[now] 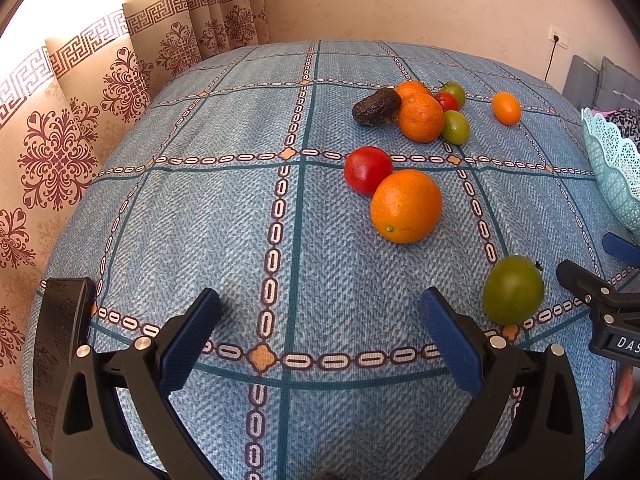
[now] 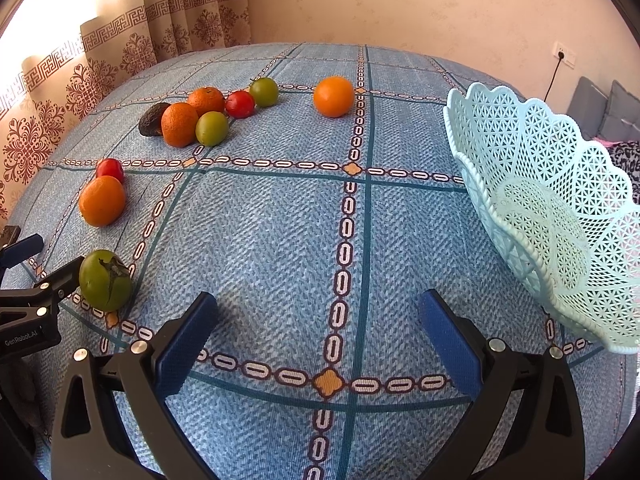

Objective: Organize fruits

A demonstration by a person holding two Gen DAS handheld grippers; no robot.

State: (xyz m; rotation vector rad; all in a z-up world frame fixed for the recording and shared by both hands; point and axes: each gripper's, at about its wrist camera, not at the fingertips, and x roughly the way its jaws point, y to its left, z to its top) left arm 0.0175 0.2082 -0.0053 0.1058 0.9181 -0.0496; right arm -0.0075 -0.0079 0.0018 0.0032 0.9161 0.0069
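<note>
Fruits lie scattered on a blue patterned tablecloth (image 1: 224, 216). A big orange (image 1: 406, 206) touches a red tomato (image 1: 367, 169); a green tomato (image 1: 513, 290) sits nearer, just right of my left gripper (image 1: 320, 320), which is open and holds nothing. Farther back is a cluster with a dark avocado (image 1: 376, 107), oranges and small tomatoes. My right gripper (image 2: 318, 324) is open over bare cloth, with the green tomato (image 2: 105, 280) to its left and the pale blue lattice basket (image 2: 560, 216), which has no fruit in it, to its right. A lone orange (image 2: 333, 96) lies far back.
Patterned curtains (image 1: 80, 128) hang along the left edge of the table. A beige wall with a socket (image 2: 564, 56) stands behind. Grey cushions (image 2: 600, 108) and a patterned fabric lie beyond the basket. Open cloth stretches between both grippers and the fruit cluster.
</note>
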